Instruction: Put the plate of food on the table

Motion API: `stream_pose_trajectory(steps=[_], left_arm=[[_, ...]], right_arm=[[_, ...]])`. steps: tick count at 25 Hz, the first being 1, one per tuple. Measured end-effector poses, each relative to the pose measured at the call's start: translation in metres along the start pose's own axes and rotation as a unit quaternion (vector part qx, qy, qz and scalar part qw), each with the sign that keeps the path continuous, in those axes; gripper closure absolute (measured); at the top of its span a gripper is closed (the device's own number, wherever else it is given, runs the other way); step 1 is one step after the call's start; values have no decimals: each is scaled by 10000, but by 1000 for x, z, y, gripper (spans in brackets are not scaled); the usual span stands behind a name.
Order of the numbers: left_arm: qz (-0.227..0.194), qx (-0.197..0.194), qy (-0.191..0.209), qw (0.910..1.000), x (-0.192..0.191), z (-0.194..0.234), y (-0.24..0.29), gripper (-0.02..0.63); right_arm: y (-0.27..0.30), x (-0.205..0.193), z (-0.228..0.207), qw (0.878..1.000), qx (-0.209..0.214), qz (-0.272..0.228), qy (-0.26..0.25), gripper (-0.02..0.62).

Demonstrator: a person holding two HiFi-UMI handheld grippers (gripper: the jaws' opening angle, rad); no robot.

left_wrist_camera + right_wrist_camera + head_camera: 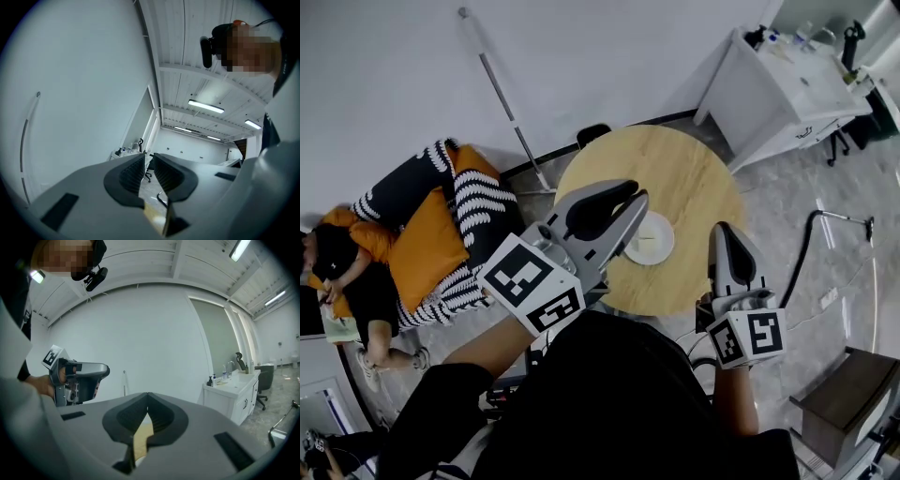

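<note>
A white plate [650,238] rests on the round wooden table [694,169], near its front edge; what lies on it is too small to make out. Both grippers are held high above the table, close to the head camera, and neither touches the plate. My left gripper [636,195] [149,157] stands slightly open, with a narrow gap between its ribbed pads and nothing in it. My right gripper [723,229] [147,394] is shut with its tips meeting on nothing. Both gripper views look level across the room, so the plate is hidden in them.
A sofa with orange and striped cushions [441,225] stands left of the table, with a person [347,272] lying on it. A pole [502,98] leans on the wall. A white sink cabinet [787,84] [234,394] is at the back right. A dark stool [848,384] stands at the lower right.
</note>
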State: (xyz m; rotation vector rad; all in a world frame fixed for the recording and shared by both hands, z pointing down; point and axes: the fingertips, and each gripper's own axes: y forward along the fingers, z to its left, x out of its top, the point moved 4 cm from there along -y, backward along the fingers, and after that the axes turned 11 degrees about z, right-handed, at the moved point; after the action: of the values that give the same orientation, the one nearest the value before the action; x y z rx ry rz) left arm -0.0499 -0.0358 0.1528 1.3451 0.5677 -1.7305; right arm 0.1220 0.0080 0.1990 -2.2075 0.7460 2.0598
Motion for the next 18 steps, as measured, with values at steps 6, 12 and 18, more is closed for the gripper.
stream_pose_trajectory(steps=[6,12,18], left_arm=[[-107,90,216,9997,9,-4,-4,540],[-197,115,303,9993,12,-5,-4,540],[-217,136,350,9991,20,-6,-7,540]], right_arm=[[-10,7,1,9998,29,-76,-154,586],[-20,12,-6,9996,-59,-195,-216,587],[-19,16,-6,9997,-45,-182,-146,586]])
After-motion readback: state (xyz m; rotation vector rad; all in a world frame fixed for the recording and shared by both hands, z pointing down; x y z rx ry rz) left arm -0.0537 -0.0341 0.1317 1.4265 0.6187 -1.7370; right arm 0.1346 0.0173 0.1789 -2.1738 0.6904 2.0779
